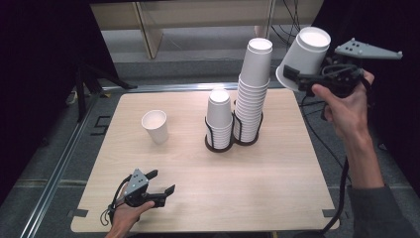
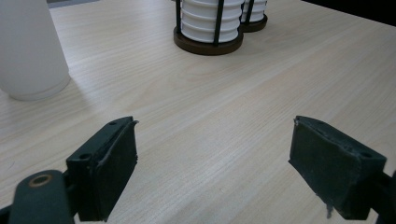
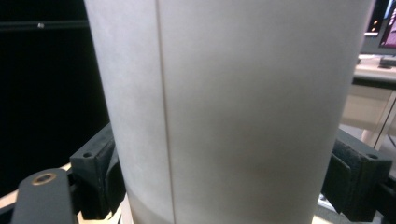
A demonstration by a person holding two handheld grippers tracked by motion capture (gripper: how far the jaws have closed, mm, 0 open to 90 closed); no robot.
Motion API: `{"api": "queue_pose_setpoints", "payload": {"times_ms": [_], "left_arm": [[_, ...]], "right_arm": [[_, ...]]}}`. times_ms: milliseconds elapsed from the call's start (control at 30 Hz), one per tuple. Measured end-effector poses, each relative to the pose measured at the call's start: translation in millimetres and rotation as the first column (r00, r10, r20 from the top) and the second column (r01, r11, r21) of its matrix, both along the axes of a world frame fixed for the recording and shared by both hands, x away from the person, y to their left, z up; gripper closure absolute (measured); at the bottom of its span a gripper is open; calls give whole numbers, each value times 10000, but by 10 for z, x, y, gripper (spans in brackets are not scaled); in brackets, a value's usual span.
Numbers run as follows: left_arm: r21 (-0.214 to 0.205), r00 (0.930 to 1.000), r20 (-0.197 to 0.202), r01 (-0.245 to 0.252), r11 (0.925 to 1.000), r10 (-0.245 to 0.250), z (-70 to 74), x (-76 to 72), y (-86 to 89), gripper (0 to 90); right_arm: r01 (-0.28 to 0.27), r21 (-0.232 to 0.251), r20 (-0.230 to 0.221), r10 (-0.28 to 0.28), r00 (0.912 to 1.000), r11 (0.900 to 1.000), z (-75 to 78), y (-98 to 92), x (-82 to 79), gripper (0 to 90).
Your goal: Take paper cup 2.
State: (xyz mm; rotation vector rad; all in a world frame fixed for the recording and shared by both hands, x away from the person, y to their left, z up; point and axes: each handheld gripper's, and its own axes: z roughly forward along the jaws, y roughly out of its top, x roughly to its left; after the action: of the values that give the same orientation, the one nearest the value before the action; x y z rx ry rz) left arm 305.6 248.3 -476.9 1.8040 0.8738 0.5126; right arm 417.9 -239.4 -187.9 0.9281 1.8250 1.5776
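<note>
the right gripper (image 1: pixel 297 79) pinches a white paper cup (image 1: pixel 304 54) between its fingers. it looks light and easy to crush, so squeeze the sides softly. the left gripper (image 1: pixel 161 183) is spread wide, holding nothing.

We find no readable text, label, brand, number or sign anywhere: the cups (image 1: pixel 155 125) are plain white and the table (image 1: pixel 257 183) is bare wood.
</note>
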Motion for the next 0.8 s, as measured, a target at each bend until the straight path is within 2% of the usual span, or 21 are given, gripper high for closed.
{"api": "queue_pose_setpoints", "payload": {"times_ms": [33,167,200,233,300,367,400,433,500,533,567,600,633,667,700,733,767,800], "left_arm": [[9,10000,18,14,10000,-14,-1,2,1,144],[30,10000,-27,-8,10000,8,-2,3,2,144],[-72,10000,21,-2,10000,2,-4,5,-5,144],[-67,10000,10,-5,10000,5,-3,3,-6,144],[11,10000,28,-2,10000,2,0,2,0,144],[56,10000,9,-15,10000,15,-2,6,4,144],[171,10000,70,33,9998,-34,1,16,11,144],[281,9999,134,73,9996,-76,4,25,19,144],[127,10000,24,-41,9999,41,-8,27,17,144],[126,9999,151,-33,9999,31,-9,42,17,144],[157,9999,115,-46,9999,44,-6,45,25,144],[176,9997,241,-11,9998,7,-4,55,30,144],[61,9999,139,-84,9999,83,-4,45,27,144],[107,9997,252,-41,9999,38,2,50,28,144],[53,9997,77,-217,9998,217,7,26,21,144],[111,9996,274,-2,9999,-1,8,46,28,144],[-5,9999,12,-142,9999,142,8,25,21,144],[40,9995,319,14,10000,-15,4,47,24,144]], "right_arm": [[-29,-3,-137,29,9999,10000,-49,-8,-35,153],[-80,-117,-164,78,9998,9999,-253,-23,-137,153],[-121,-133,-171,119,9998,9998,-289,-22,-154,153],[-176,-13,-319,176,9993,9998,-338,-13,-188,153],[-290,13,-167,291,9994,9996,-444,-1,-237,153],[-382,81,-423,385,9984,9992,-549,40,-303,153],[-431,50,-225,432,9988,9991,-606,60,-319,153],[-544,58,-344,546,9979,9985,-663,89,-348,153],[-726,1,-219,726,9971,9974,-781,150,-387,153],[-826,133,-538,832,9951,9965,-837,197,-425,153],[-915,96,-501,919,9945,9958,-896,239,-440,153],[-993,18,-384,993,9943,9951,-953,282,-449,153],[-1177,89,-350,1179,9924,9930,-1011,332,-455,153],[-1283,156,-386,1288,9909,9916,-1067,388,-464,153],[-1442,284,-686,1458,9869,9891,-1122,458,-483,153],[-1522,154,-543,1528,9868,9882,-1176,512,-474,153],[-1703,356,-809,1727,9817,9848,-1228,581,-485,153],[-1736,73,-829,1736,9813,9848,-1271,635,-472,153]]}}
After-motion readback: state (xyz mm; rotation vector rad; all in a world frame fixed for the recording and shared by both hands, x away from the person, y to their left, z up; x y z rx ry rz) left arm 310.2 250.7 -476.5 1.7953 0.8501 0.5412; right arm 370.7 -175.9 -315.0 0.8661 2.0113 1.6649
